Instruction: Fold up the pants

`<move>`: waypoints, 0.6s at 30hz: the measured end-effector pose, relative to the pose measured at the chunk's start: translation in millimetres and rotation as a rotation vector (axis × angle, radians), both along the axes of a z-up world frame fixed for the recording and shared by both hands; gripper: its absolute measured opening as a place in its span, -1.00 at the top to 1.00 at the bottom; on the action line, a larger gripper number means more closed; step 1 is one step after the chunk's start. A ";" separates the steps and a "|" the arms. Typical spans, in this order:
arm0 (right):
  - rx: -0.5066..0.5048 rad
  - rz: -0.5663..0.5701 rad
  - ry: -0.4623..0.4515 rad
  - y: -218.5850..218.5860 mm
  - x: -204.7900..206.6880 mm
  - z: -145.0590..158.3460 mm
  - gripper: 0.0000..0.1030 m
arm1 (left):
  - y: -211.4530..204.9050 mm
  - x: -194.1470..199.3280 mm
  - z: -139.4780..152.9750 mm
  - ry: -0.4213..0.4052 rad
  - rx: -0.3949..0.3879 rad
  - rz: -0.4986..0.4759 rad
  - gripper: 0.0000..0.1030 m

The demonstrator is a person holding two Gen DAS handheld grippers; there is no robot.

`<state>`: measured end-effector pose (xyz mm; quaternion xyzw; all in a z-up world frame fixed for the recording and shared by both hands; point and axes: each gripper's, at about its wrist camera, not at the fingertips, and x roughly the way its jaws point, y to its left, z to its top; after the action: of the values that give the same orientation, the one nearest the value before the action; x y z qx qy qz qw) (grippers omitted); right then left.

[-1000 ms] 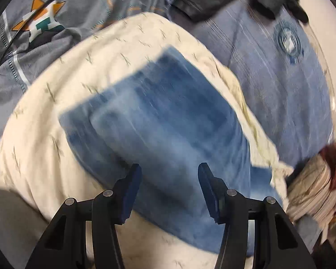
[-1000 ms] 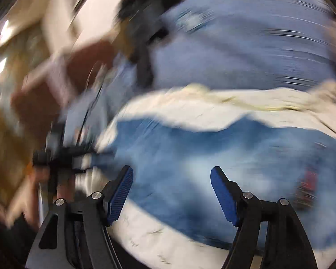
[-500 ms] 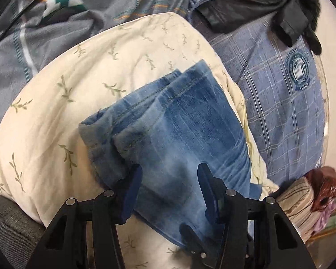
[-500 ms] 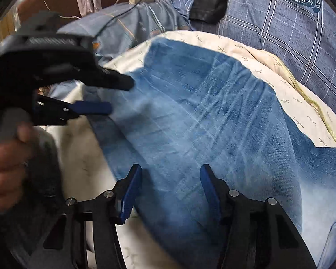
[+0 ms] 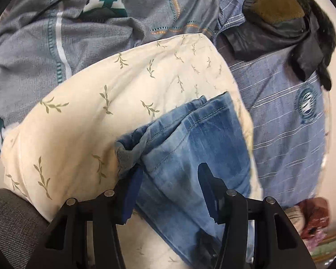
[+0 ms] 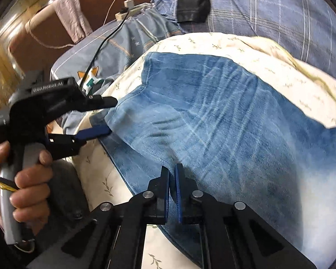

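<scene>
The jeans [image 6: 212, 121] lie folded on a cream leaf-print quilt [image 5: 82, 116], their far end cut off by the frame edge. The right gripper [image 6: 172, 179], wide half a second ago, now pinches a denim fold between nearly closed fingers. The left gripper [image 5: 168, 190] stays wide, one finger [image 5: 134, 188] slipped under the hem, the other above the cloth.
</scene>
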<state>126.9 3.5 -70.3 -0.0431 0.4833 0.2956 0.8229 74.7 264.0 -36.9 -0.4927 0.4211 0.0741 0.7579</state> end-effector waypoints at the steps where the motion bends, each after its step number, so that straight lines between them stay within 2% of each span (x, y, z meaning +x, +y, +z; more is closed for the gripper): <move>1: -0.006 0.007 -0.004 1.4 -1.5 -1.9 0.91 | -2.6 3.9 0.7 0.014 0.027 -0.008 0.05; 3: -0.034 0.020 -0.014 5.3 -5.0 -6.1 0.91 | -9.4 12.1 2.5 0.045 0.094 -0.024 0.28; 4: -0.048 0.025 -0.020 7.4 -5.7 -8.4 0.91 | -13.2 14.3 4.9 0.058 0.130 -0.022 0.52; 6: -0.060 0.026 -0.028 9.9 -6.7 -9.4 0.91 | -15.3 12.7 10.0 0.039 0.133 -0.018 0.67; 7: -0.054 0.025 -0.029 10.1 -6.4 -7.8 0.91 | -14.6 7.8 16.9 -0.005 0.120 -0.007 0.78; 8: -0.030 0.025 -0.037 9.5 -8.7 -2.2 0.92 | -12.8 3.9 24.7 -0.049 0.118 0.005 0.79; 9: -0.007 0.033 -0.048 10.0 -12.8 4.5 0.92 | -9.9 -3.9 39.3 -0.122 0.145 0.031 0.79; 11: 0.005 0.063 -0.093 17.4 -24.5 20.1 0.91 | -9.2 -12.6 54.7 -0.176 0.191 0.047 0.79; 12: -0.019 0.070 -0.123 23.8 -30.3 27.0 0.91 | -10.0 -15.2 57.7 -0.170 0.216 0.056 0.79; 14: -0.053 0.079 -0.119 33.6 -34.8 26.4 0.91 | -10.8 -14.0 50.2 -0.092 0.252 0.069 0.79; 18: -0.116 0.076 -0.049 38.9 -27.8 -11.7 0.90 | -16.6 -1.3 33.9 0.053 0.269 0.055 0.76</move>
<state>99.1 42.4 -82.0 -0.1162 0.4773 0.2970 0.8188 73.3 247.4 -3.0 -0.3959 0.4134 0.1637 0.8035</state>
